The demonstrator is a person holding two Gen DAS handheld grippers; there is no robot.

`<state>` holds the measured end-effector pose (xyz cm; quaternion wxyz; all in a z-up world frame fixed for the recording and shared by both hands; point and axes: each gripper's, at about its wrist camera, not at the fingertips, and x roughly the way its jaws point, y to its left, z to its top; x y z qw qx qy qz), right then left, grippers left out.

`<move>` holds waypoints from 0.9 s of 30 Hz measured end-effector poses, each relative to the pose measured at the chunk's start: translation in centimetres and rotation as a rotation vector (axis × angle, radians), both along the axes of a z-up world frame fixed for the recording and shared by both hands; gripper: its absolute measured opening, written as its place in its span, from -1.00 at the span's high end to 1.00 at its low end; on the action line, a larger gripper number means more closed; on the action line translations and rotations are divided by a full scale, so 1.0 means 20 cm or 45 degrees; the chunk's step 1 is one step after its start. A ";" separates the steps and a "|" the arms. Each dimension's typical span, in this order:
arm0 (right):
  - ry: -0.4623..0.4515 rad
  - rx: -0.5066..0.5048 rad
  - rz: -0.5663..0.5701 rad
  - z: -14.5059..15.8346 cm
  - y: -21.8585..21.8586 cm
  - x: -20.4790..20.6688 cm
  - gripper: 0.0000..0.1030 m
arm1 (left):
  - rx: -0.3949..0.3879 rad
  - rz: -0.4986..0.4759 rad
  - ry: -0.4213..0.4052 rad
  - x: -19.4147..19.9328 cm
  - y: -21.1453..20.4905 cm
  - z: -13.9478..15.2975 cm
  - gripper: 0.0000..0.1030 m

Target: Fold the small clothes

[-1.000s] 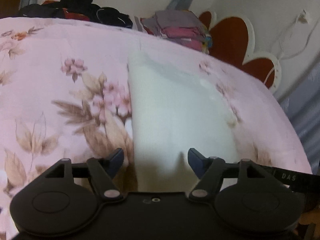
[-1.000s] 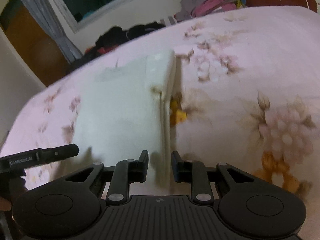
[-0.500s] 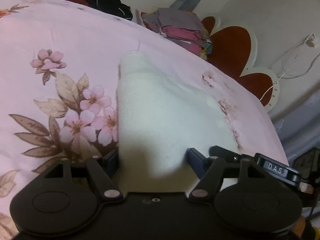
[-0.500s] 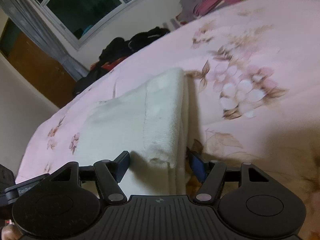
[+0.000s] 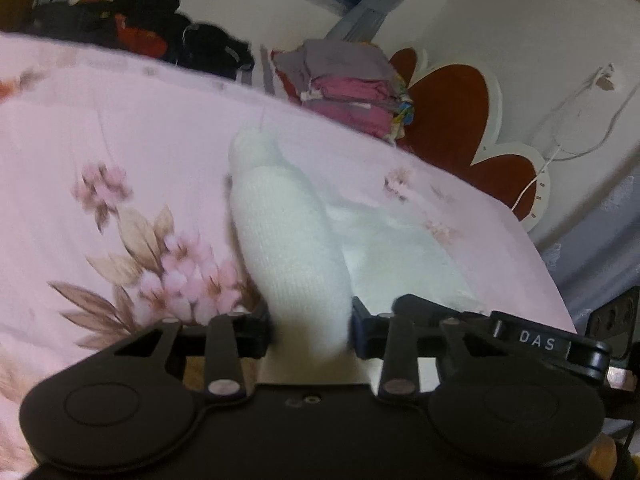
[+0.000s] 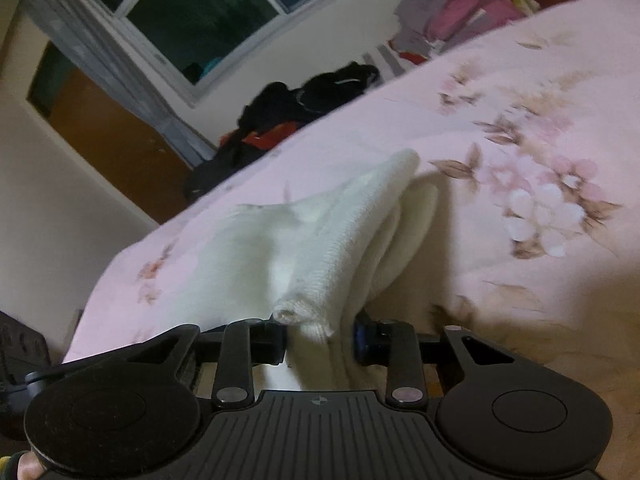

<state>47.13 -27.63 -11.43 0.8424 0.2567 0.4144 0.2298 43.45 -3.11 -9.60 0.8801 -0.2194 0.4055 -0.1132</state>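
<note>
A white knitted garment point(image 5: 288, 232) lies on the pink floral bedcover point(image 5: 120, 140). Its near-left edge is gathered into a raised ridge that runs into my left gripper point(image 5: 310, 330), whose jaws are closing with the fabric pinched between them. In the right wrist view the same white garment point(image 6: 320, 232) is bunched into folds at its near-right corner. That corner sits between the closing jaws of my right gripper point(image 6: 320, 338), and both pads touch it. The rest of the cloth lies flat on the bedcover point(image 6: 520, 100).
A stack of folded clothes point(image 5: 348, 84) and a dark clothes pile point(image 5: 152, 36) sit at the bed's far edge. A red heart-shaped headboard point(image 5: 452, 120) stands on the right, with a white cable point(image 5: 568, 128) on the wall. The window point(image 6: 208, 12) is behind the dark pile point(image 6: 304, 108).
Both grippers' jaws have narrowed onto the white garment's near edges. The cloth, flat a second ago, is now bunched and raised at both near edges.
</note>
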 end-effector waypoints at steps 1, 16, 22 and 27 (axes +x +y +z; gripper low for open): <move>-0.011 0.006 0.004 0.02 0.03 -0.01 0.40 | 0.006 0.000 -0.011 -0.01 0.03 0.03 0.30; -0.125 0.007 0.050 0.29 1.07 -0.32 0.41 | 0.018 0.023 -0.146 -0.34 1.00 0.28 0.30; -0.121 0.039 0.081 0.24 1.61 -0.36 0.41 | 0.046 0.085 -0.145 -0.43 1.47 0.27 0.30; -0.110 0.026 0.127 0.13 1.91 -0.38 0.41 | 0.088 0.134 -0.136 -0.49 1.70 0.19 0.30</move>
